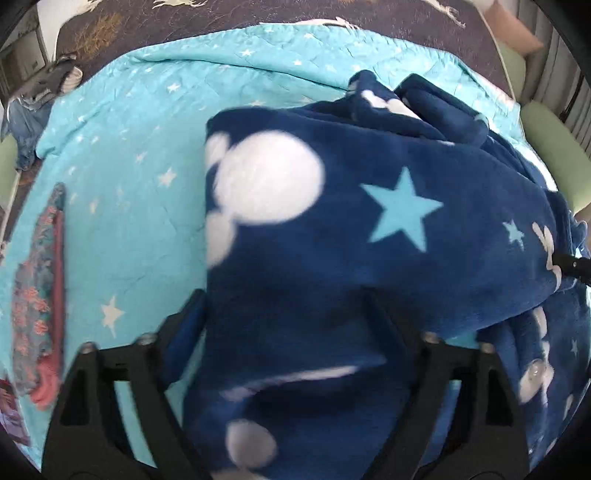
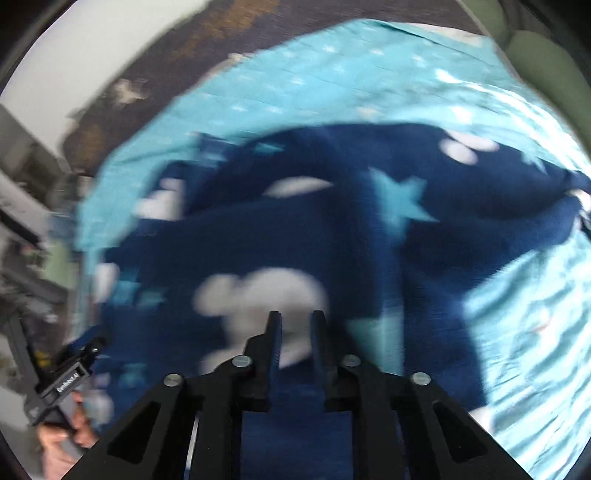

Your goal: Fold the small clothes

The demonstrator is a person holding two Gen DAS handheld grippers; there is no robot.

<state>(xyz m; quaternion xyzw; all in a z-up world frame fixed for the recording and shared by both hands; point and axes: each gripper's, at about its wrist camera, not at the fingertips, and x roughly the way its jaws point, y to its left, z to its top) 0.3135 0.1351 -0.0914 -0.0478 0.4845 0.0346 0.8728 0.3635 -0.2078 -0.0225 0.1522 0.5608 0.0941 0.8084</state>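
- One navy fleece garment (image 1: 369,229), printed with white blobs and pale blue stars, is spread in a bunched heap on a turquoise star-patterned quilt (image 1: 147,122); what kind of garment it is cannot be told, as its near edge is cut off by the frame.
- A thick fold of the garment is seen between the fingers of the left gripper (image 1: 291,314), which are spread wide; the right finger is largely hidden under the fabric, and no pinch on the cloth can be made out.
- In the right wrist view the garment (image 2: 332,229) is heavily smeared by motion blur, so its outline is hard to trace.
- The right gripper (image 2: 296,325) is seen with its fingers drawn close together on the fleece, a narrow strip of cloth showing between them; a firm grip cannot be confirmed through the blur.
- A hand (image 2: 70,424) on the other gripper's handle is cut off at the lower left of the right wrist view.
- A floral-patterned cloth (image 1: 40,295) is laid at the quilt's left edge, well apart from the garment, and partly cropped.
- A dark patterned rug (image 1: 258,11) is glimpsed beyond the quilt.
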